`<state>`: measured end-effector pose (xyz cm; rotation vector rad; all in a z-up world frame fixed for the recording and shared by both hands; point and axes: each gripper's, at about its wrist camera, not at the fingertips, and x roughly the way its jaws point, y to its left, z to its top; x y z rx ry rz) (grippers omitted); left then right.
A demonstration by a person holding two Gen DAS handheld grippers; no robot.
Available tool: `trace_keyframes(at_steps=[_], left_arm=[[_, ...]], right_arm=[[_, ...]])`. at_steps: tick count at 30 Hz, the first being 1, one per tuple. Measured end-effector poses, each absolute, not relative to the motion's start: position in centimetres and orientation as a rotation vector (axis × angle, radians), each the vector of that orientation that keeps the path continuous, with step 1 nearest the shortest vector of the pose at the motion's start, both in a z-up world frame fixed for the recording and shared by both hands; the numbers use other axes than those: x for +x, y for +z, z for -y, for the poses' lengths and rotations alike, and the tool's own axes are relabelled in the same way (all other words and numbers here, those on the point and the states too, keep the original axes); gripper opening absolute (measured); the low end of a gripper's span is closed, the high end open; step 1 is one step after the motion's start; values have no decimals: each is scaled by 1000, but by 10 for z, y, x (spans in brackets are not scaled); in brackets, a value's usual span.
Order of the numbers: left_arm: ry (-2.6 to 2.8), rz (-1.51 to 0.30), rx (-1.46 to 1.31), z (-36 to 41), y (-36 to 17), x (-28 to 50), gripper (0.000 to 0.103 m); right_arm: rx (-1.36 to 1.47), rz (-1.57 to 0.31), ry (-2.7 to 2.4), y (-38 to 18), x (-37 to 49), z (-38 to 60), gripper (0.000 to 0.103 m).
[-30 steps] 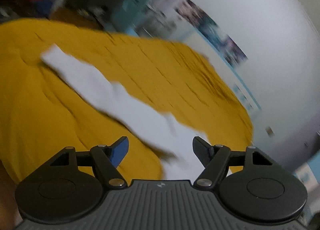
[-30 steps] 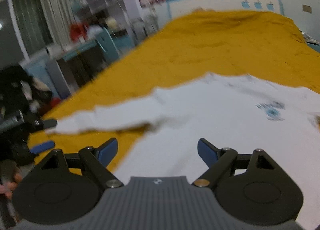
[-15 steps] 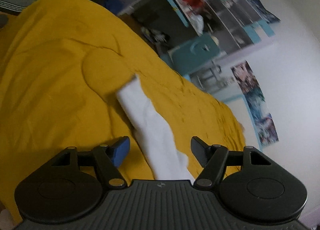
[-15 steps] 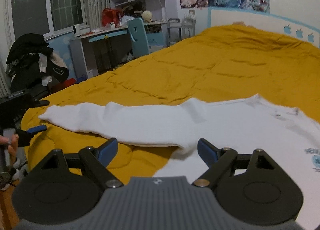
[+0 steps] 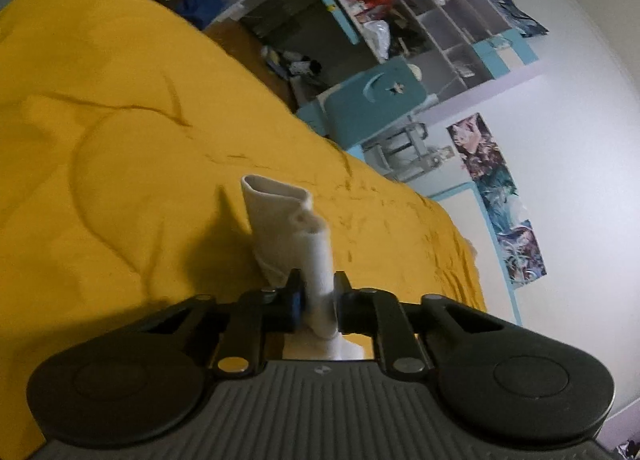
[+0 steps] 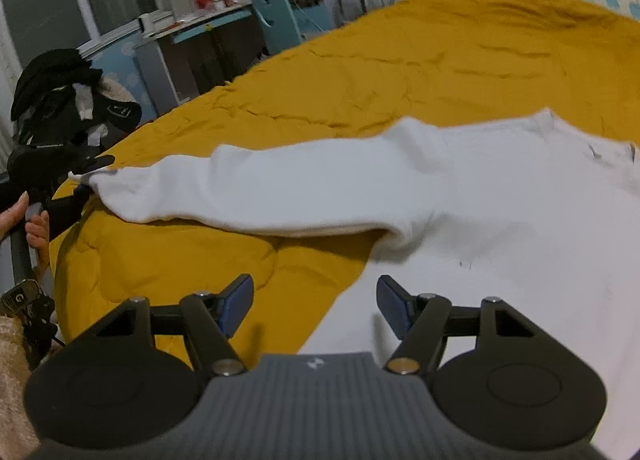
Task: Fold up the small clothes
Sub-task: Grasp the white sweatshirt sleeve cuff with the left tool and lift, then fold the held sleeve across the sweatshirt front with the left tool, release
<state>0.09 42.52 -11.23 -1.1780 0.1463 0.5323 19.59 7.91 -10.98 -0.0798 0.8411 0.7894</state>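
White knit cotton, soft and limp: that is the long-sleeved small top [image 6: 460,196] I am folding. It lies spread on the mustard-yellow quilted bedcover [image 6: 400,56], body to the right of the right wrist view, one sleeve [image 6: 256,192] stretched out to the left toward the bed edge.

Left gripper [image 5: 318,302]: its jaws have just been closing and now pinch the sleeve near its cuff [image 5: 276,196]. The cuff end stands bunched and open beyond the fingertips. In the right wrist view, this gripper sits at the far end of the sleeve, with the person's hand [image 6: 28,220] behind it.

Right gripper [image 6: 314,308]: its jaws have just been narrowing but stand well apart, with nothing pressed between the pads. It hovers over the side edge of the body, below the armpit.

Handling notes:
1. The fabric looks light and will sag wherever I do not support it. I expect no stiffness to carry a fold line.
2. It appears thick enough to give a secure pinch, and unlikely to slip.
3. Best holds, in my judgement: the cuff, already taken, and the side edge of the body under the right gripper.
4. Risk: pulling the sleeve alone may drag the whole body across the bedcover and wrinkle it.
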Motion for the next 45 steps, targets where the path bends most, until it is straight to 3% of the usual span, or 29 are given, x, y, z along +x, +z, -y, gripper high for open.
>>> trace_keyframes(at_steps=[2, 7, 18, 24, 28, 29, 31, 32, 34, 35, 36, 38, 41, 45], left_arm=[[501, -134, -1163, -421, -102, 9, 8], [345, -108, -1083, -390, -62, 43, 7], [-274, -197, -959, -198, 18, 189, 7], [-494, -367, -944, -72, -3, 262, 7], [-558, -544, -939, -8, -51, 306, 8], [-556, -614, -942, 6, -69, 315, 14], [-497, -798, -940, 25, -102, 326, 39], [-454, -891, -906, 33, -111, 335, 44], [-384, -956, -803, 38, -116, 334, 44], [-363, -946, -760, 35, -112, 329, 52], [-337, -929, -735, 29, -107, 321, 69], [-283, -873, -725, 13, -93, 302, 92], [-148, -736, -703, -25, -64, 275, 98], [-66, -848, -474, -71, -56, 251, 100]], right_arm=[[-74, -838, 782, -105, 194, -72, 68], [-56, -800, 756, -94, 196, -49, 72], [110, -785, 537, -85, 208, 90, 75], [206, -820, 373, -98, 213, 175, 75], [240, -829, 270, -106, 209, 221, 75], [253, -832, 246, -109, 209, 233, 76], [279, -837, 201, -112, 208, 256, 76], [289, -838, 179, -114, 208, 264, 76], [311, -825, 142, -115, 208, 279, 76], [326, -811, 131, -114, 209, 285, 76], [345, -796, 129, -113, 211, 290, 76], [373, -774, 146, -112, 221, 300, 76], [412, -767, 150, -108, 240, 301, 76], [559, -811, 166, -113, 262, 293, 75]])
